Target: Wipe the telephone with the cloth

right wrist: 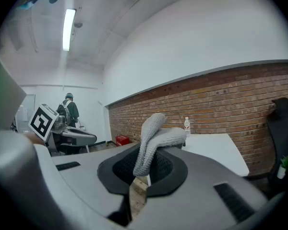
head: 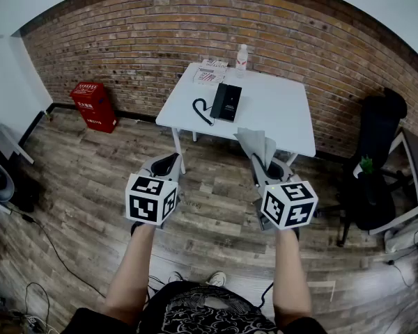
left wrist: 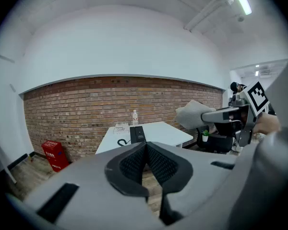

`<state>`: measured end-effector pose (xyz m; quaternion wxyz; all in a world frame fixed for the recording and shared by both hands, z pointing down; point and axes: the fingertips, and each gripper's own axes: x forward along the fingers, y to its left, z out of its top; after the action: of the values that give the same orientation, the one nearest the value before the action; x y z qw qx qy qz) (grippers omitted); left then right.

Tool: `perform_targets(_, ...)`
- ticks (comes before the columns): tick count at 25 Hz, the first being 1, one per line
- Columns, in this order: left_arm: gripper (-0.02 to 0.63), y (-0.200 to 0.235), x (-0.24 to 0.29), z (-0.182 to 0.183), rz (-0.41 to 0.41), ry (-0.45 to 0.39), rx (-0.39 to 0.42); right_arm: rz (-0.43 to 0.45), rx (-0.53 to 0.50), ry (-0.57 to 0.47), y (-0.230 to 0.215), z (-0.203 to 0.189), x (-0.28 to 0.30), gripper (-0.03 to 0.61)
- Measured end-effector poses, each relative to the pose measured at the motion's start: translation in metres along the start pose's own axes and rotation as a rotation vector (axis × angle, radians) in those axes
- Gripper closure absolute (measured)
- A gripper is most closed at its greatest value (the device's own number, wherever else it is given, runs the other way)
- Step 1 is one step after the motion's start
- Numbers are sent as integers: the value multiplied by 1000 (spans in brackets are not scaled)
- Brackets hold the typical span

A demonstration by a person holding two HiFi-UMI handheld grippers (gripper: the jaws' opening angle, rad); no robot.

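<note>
- Telephone (head: 226, 101): black, lying flat on the white table (head: 279, 113) that stands against the brick wall (head: 125, 33). It sits toward the table's left half, and its dark cord (head: 202, 111) loops off its left side.
- I hold both grippers in the air over the wooden floor (head: 90, 186), on the near side of the table and well apart from the telephone.
- My right gripper (right wrist: 145, 152) has its jaws pinched on a grey knitted cloth (right wrist: 156, 135). The cloth stands up out of the jaws, and its top folds over to the right.
- My left gripper (left wrist: 145, 147) has its jaws pressed together with nothing between them.
- In the head view, the top of the cloth overlaps the table's near edge.
- A clear bottle (head: 242, 57) with a red cap stands at the table's far edge beside some papers (head: 210, 72), both behind the telephone.
- A red box (head: 94, 106) stands on the floor by the wall, left of the table.
- A black office chair (head: 376, 165) stands to the table's right.
</note>
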<state>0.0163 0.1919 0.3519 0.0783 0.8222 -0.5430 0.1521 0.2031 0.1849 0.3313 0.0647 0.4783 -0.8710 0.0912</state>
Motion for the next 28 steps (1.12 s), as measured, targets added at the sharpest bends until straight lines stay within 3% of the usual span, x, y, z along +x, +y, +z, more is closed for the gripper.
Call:
perform_targets(15, 607, -15, 33, 1, 16, 19, -6, 47, 6, 38, -31, -12, 10, 568)
perform_targets(28, 607, 62, 127, 6, -66, 30, -23, -14, -9, 98, -49, -11, 121, 568)
